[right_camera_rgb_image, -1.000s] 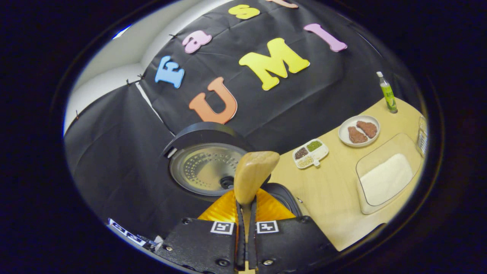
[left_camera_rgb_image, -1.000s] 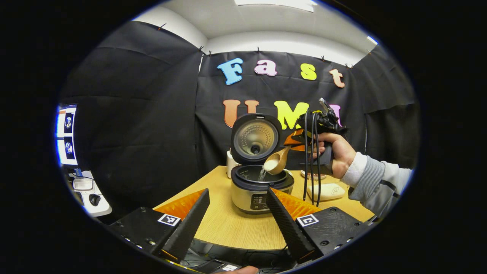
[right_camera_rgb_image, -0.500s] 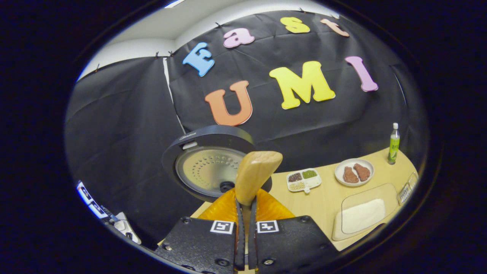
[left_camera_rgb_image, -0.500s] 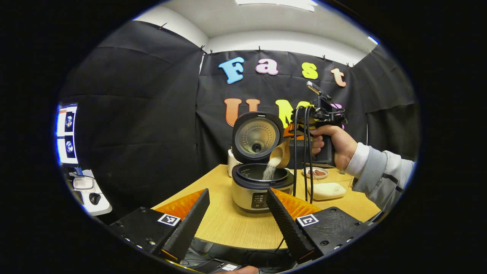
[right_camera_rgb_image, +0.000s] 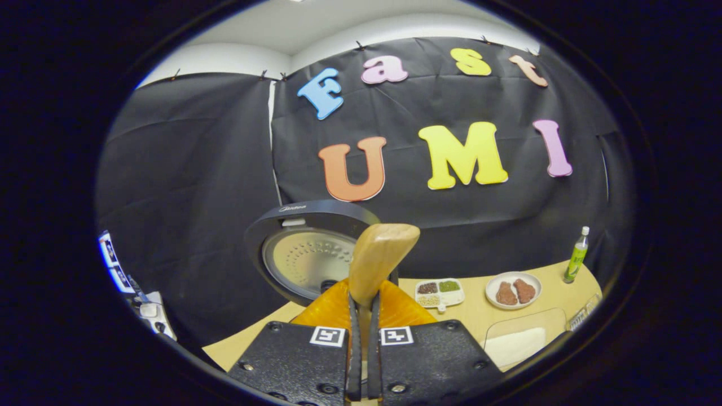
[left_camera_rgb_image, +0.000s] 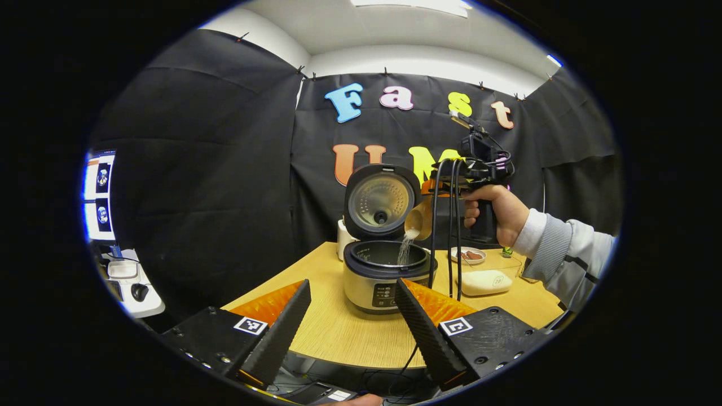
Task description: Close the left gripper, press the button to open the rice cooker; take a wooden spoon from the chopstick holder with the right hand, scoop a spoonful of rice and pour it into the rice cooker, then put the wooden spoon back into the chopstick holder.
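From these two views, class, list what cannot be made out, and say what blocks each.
1. Right gripper view: the wooden spoon shows its back, so its bowl is hidden.
2. Right gripper view: the rice cooker's pot sits behind the right gripper.
3. Left gripper view: the chopstick holder is mostly behind the rice cooker.

One rice cooker (left_camera_rgb_image: 387,265), one wooden spoon (right_camera_rgb_image: 379,256) (two hand-held grippers (left_camera_rgb_image: 350,321)).

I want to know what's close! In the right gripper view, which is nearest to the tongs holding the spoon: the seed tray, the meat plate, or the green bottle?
1. Seed tray, just right of the tongs, nearest.
2. Meat plate, farther right.
3. Green bottle, at the table's far right, farthest.
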The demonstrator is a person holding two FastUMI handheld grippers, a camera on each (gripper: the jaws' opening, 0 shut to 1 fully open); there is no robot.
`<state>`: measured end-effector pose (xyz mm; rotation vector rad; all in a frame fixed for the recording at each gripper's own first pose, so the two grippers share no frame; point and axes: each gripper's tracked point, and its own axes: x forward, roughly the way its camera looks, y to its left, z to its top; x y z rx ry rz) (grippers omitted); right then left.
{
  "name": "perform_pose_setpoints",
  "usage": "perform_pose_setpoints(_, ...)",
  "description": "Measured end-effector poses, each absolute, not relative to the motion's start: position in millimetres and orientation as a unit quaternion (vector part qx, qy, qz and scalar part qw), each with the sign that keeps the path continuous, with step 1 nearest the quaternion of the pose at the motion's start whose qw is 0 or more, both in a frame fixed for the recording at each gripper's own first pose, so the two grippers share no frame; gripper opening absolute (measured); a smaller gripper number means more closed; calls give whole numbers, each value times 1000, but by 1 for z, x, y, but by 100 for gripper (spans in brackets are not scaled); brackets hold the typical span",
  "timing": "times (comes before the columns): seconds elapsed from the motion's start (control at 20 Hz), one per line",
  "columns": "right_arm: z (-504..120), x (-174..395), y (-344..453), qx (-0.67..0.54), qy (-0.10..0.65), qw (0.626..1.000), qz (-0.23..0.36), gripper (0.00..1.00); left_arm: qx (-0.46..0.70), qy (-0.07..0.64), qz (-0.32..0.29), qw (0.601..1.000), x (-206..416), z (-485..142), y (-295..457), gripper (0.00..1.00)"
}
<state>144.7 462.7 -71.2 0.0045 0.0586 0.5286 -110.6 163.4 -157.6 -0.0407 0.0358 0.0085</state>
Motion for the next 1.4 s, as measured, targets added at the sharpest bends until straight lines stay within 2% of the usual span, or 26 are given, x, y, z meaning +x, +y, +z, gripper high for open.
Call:
perform_pose_setpoints(0.65,-72,112,479,-186,-96,938,277,10,-25,23,-8,999,-120,-151,148,96)
perform_pose_setpoints(0.8,-68,107,474,-218,-126,935,250,10,-25,25,-16,999,-123,-148,142,96)
perform_pose_setpoints(1.1,-64,114,451,-196,-114,946,230,10,-16,26,-8,999,-119,-146,141,96)
perform_pose_setpoints(1.4,-49,133,388,-145,-95,965,196,10,-11,28,-8,1000,-117,-144,126,96)
